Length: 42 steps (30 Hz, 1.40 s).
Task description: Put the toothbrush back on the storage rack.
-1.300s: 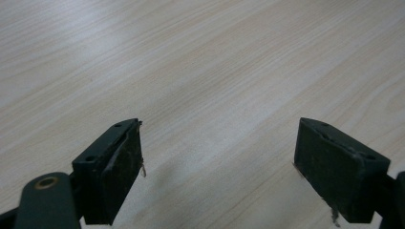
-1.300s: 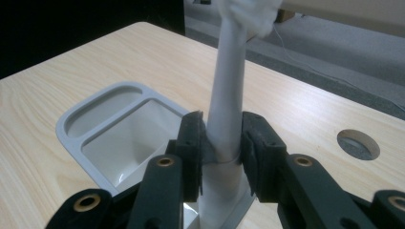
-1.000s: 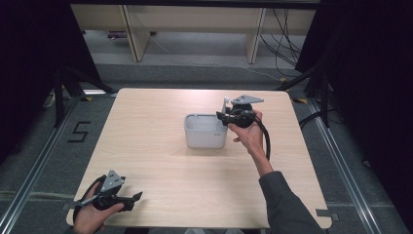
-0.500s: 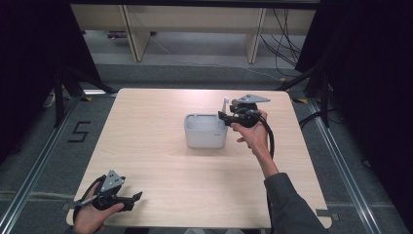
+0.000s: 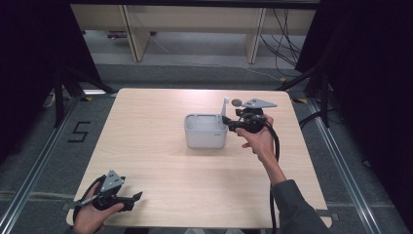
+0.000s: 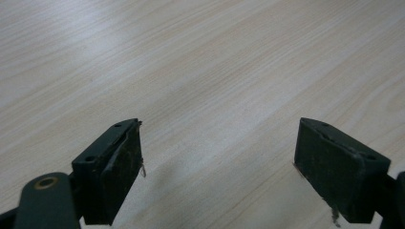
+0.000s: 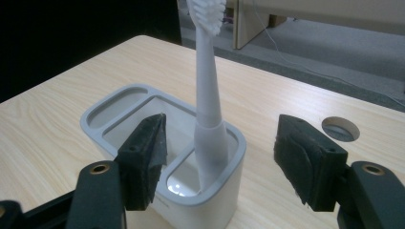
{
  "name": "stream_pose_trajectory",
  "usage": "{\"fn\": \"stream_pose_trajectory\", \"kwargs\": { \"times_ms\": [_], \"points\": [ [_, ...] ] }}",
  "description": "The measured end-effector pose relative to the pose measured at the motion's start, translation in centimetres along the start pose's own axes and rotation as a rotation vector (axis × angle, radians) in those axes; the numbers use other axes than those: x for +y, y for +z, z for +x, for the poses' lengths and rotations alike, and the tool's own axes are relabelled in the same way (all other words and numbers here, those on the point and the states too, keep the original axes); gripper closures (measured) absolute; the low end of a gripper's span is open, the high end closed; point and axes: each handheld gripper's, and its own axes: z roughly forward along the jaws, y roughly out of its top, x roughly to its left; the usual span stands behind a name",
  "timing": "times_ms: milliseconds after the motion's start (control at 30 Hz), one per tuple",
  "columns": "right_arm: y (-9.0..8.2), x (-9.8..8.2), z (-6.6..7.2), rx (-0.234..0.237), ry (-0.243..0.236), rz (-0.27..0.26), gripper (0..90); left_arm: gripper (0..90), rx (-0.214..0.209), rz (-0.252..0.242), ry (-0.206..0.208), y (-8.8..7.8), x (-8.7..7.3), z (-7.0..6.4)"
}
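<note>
My right gripper [image 7: 219, 164] has just been opening – jaws apart, toothbrush [image 7: 208, 95] free between them, upright in the holder's [image 7: 119, 102] right end; wide bare table [image 5: 146, 126] left.

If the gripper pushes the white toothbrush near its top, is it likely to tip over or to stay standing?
The toothbrush would probably lean, not fall: its base sits inside a compartment of the holder. It looks stiff and light. The holder seems low and wide, so it would likely slide, not topple.
</note>
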Motion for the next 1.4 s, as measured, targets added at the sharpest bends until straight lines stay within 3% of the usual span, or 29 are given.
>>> {"fn": "stream_pose_trajectory", "kwargs": {
  "times_ms": [100,133,167,233,267,300,367,467,533,600,667,733,767,800,833,867,933,967,1033,1267,1300,1400],
  "points": [
    [-0.5,-0.3,0.2,-0.010,0.014,0.003,34.8,15.9,0.002,0.009,0.006,-0.1,0.0,0.0],
    [-0.6,-0.3,0.3,0.000,0.023,0.006,34.7,15.9,0.002,0.027,0.028,-0.2,0.1,0.2],
    [-0.8,-0.4,0.2,-0.005,0.005,0.007,34.4,15.9,0.000,0.016,0.014,-0.1,0.0,0.1],
    [-0.9,-0.4,0.3,-0.005,0.032,0.014,34.4,15.9,0.002,0.008,0.006,0.0,0.0,0.0],
    [-1.0,-0.5,0.2,-0.011,0.004,0.007,34.3,15.9,0.002,0.019,0.018,-0.1,0.0,0.1],
    [-1.0,-0.6,0.4,-0.007,0.026,0.002,34.3,15.9,0.001,0.003,0.000,0.0,0.0,0.0],
    [-1.1,-0.7,0.2,0.008,0.019,0.006,34.2,15.9,0.008,0.015,0.010,-0.1,0.0,0.1],
    [-1.4,-0.7,0.3,-0.006,0.034,0.018,34.1,15.9,0.000,0.004,-0.001,0.0,0.0,0.0],
    [-1.6,-0.7,0.2,0.000,0.013,0.007,33.6,15.9,0.001,0.030,0.029,-0.2,0.1,0.2],
    [-1.8,-0.8,0.5,-0.004,0.040,0.002,32.4,15.9,0.002,0.030,0.029,-0.2,0.0,0.2],
    [-1.9,-0.9,0.3,0.007,0.009,-0.006,32.2,15.9,0.002,0.031,0.029,-0.2,0.0,0.2],
    [-2.2,-1.0,0.6,0.006,0.051,0.009,30.7,15.9,0.002,0.031,0.030,-0.2,0.0,0.2],
    [-2.2,-1.0,0.6,0.006,0.051,0.009,30.7,15.9,0.002,0.031,0.030,-0.2,0.0,0.2],
    [-2.2,-1.1,0.5,0.008,0.021,-0.002,29.5,15.9,0.001,0.017,0.013,-0.1,0.0,0.1],
    [-2.4,-1.2,0.7,0.018,0.053,0.010,28.9,15.9,0.002,0.012,0.008,0.0,0.0,0.0],
    [-2.3,-1.2,0.6,0.019,0.025,-0.002,28.5,15.9,0.002,0.012,0.008,0.0,0.0,0.0],
    [-2.4,-1.3,0.7,0.016,0.023,0.001,27.9,15.9,0.001,0.031,0.031,-0.2,0.0,0.2],
    [-2.5,-1.4,0.9,0.021,0.038,0.006,26.4,15.9,0.007,0.011,0.006,0.0,0.0,0.0],
    [-2.5,-1.5,0.9,0.021,0.020,-0.001,25.8,15.9,0.001,0.029,0.028,-0.1,0.0,0.2],
    [-2.9,-1.8,1.6,0.021,0.015,0.010,24.4,15.9,-0.001,0.032,0.030,-0.2,0.0,0.2],
    [-3.0,-1.9,1.9,0.017,0.017,0.015,23.0,15.9,-0.002,0.003,0.006,0.0,0.0,0.0],
    [-3.0,-2.0,2.0,0.025,0.001,0.014,23.1,15.9,-0.001,0.004,0.007,0.0,0.0,0.0]
  ]
}}
